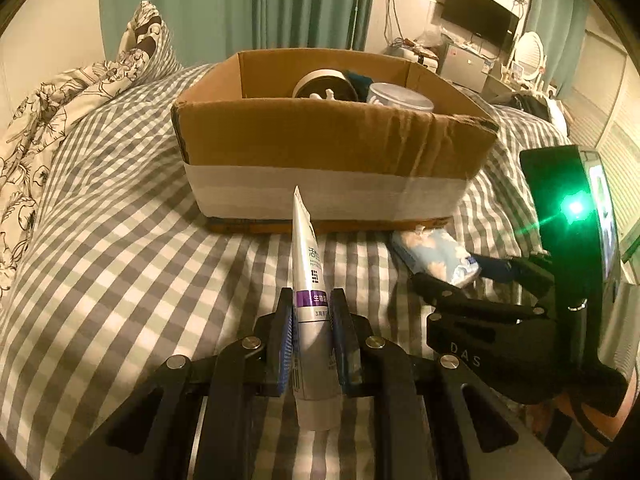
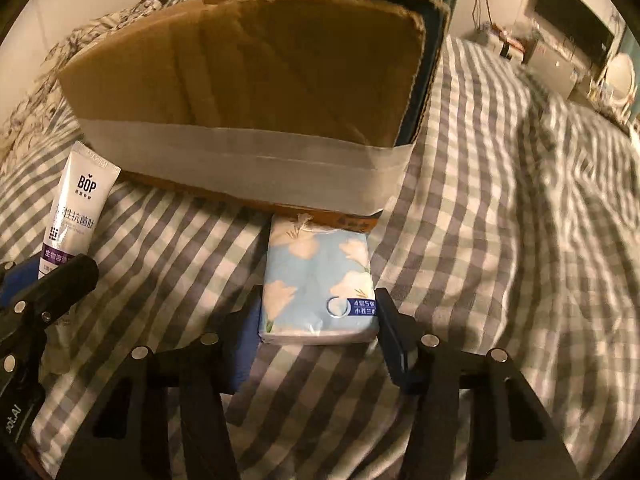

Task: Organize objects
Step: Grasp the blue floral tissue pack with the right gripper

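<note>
Here the left tongs (image 1: 311, 320) clamp a BOP toothpaste tube (image 1: 308, 280) on the bed (image 1: 120, 240), before the cardboard box (image 1: 332, 140). The right tongs (image 2: 318, 320) straddle a tissue pack (image 2: 318, 284), apparently pinching it. Next, likely: lift both over the box's near wall.

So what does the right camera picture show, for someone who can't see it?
The right tongs sit around a blue flowery tissue pack lying on a checked bedsheet, beside a cardboard box. At the left, the left tongs hold a white tube.
</note>
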### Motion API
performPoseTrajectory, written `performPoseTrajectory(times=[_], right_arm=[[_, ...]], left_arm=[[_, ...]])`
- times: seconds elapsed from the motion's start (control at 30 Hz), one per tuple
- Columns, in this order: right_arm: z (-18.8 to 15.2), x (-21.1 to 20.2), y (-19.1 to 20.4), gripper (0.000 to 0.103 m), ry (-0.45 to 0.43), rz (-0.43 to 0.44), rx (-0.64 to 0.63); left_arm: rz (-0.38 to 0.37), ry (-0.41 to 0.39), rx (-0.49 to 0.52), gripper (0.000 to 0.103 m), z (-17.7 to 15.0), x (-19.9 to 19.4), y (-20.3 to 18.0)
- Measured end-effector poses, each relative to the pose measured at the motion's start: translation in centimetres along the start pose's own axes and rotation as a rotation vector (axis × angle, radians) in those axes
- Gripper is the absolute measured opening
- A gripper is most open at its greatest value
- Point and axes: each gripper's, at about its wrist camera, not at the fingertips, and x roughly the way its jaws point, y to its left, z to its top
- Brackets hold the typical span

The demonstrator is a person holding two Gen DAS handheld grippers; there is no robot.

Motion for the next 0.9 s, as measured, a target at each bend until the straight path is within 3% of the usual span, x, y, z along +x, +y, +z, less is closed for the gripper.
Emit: performPoseTrajectory(times=[0.4,0.9], right_arm=[[-4.5,-7.5,0.2,0.051,-0.100,0.064,0.026],[-5.2,-16.8,0.6,0.051,-0.265,0.087,0.009]], left_arm=[[-0.042,-0.021,-0.004,0.018,-1.3,-3.4,-0.4],[-0.100,-0.136,0.032,0.018,1.0,-10.2,-2.6]])
